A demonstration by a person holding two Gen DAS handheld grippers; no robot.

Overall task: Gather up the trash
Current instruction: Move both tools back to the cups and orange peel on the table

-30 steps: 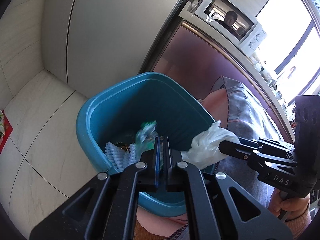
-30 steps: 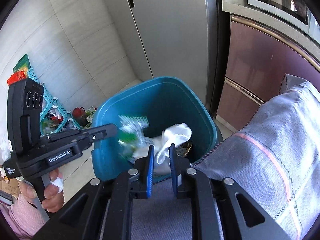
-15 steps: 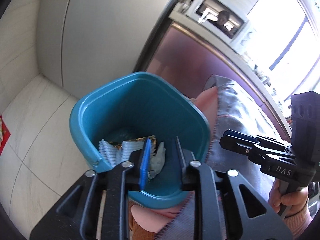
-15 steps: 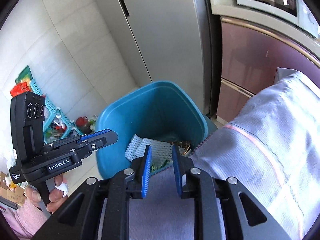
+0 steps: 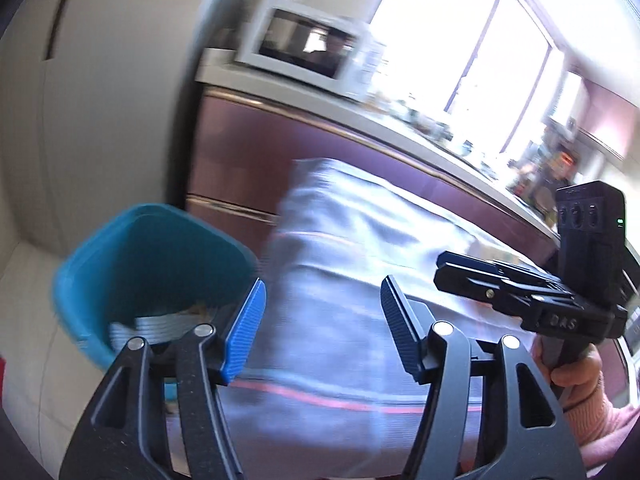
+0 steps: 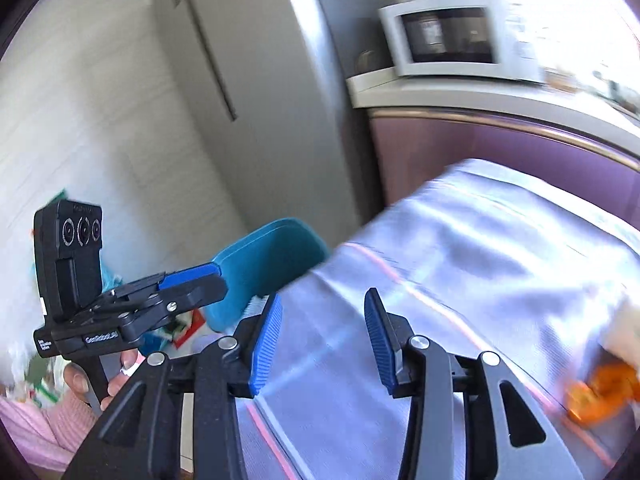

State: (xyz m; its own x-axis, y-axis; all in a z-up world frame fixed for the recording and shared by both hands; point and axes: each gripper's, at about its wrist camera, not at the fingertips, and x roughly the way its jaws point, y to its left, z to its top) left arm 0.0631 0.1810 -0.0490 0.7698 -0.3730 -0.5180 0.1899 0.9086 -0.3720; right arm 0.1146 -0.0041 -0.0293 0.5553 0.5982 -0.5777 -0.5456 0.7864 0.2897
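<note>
Orange scraps (image 6: pixel 600 394), likely the next trash, lie on the grey cloth-covered surface (image 6: pixel 460 264) at the right edge of the right wrist view, blurred. The right gripper (image 6: pixel 324 344) hangs spread wide and empty, lower centre, nearer to them. The left gripper (image 5: pixel 322 330) is likewise agape and empty; the teal bin (image 5: pixel 132 248) sits at its lower left.

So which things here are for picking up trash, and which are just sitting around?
For the job:
- blue bin with wrappers inside
- left tongs, open
- right tongs, open
- orange scraps on the cloth, probably trash, too blurred to be sure

Just sitting around:
- microwave
- fridge
- grey tablecloth
</note>
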